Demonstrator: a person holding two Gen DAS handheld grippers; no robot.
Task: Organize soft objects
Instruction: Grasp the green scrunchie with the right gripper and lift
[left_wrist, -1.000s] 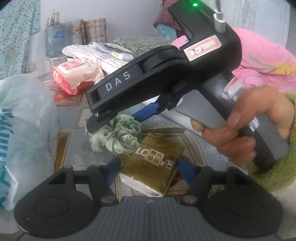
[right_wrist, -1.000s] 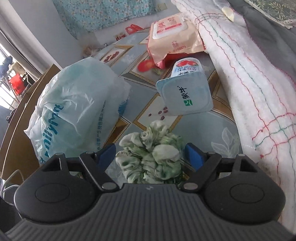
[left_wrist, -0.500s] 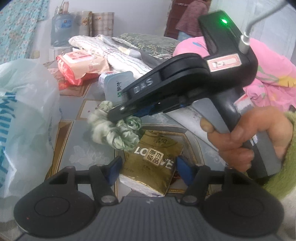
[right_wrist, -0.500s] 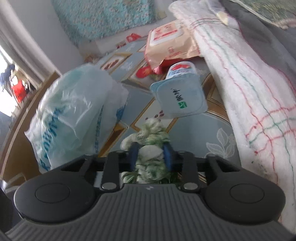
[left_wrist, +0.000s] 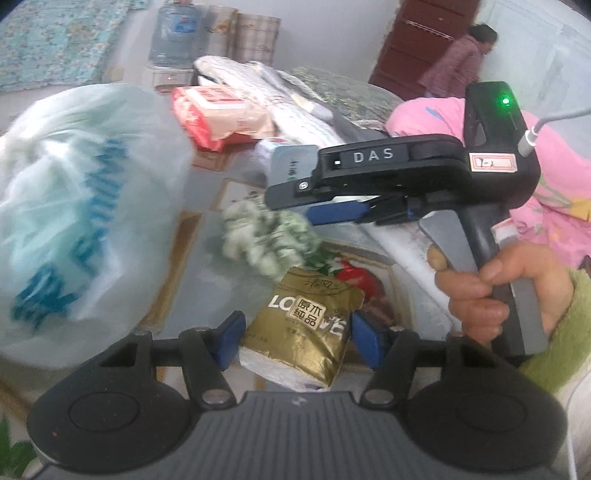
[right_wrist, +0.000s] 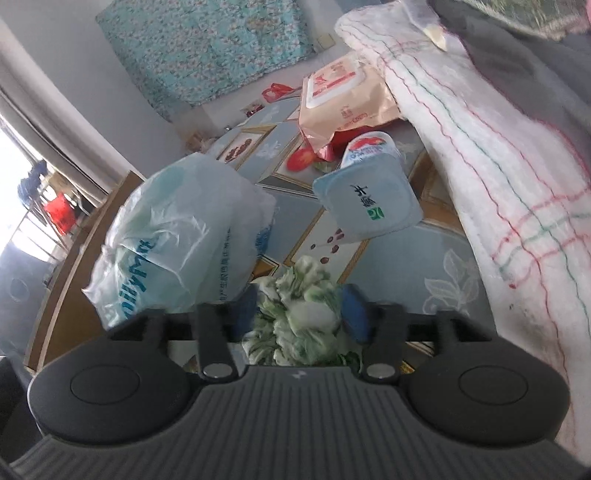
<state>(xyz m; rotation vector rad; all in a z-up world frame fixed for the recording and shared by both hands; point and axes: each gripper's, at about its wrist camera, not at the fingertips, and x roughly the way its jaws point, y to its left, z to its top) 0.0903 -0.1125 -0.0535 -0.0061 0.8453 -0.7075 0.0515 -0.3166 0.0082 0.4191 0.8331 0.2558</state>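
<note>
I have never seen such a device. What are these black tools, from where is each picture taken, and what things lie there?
A person holds a hand tool with two jaws in each hand, and a small camera on each tool looks forward along its jaws. The left tool's camera shows the left gripper, its jaws closed on a gold tissue pack. Beyond it, a hand holds the other tool. The right tool's camera shows the right gripper. Its jaws are opening, with a green scrunchie between them. On the patterned table lie a plastic bag, a tipped yoghurt cup, a pack of wipes and a white towel.
</note>
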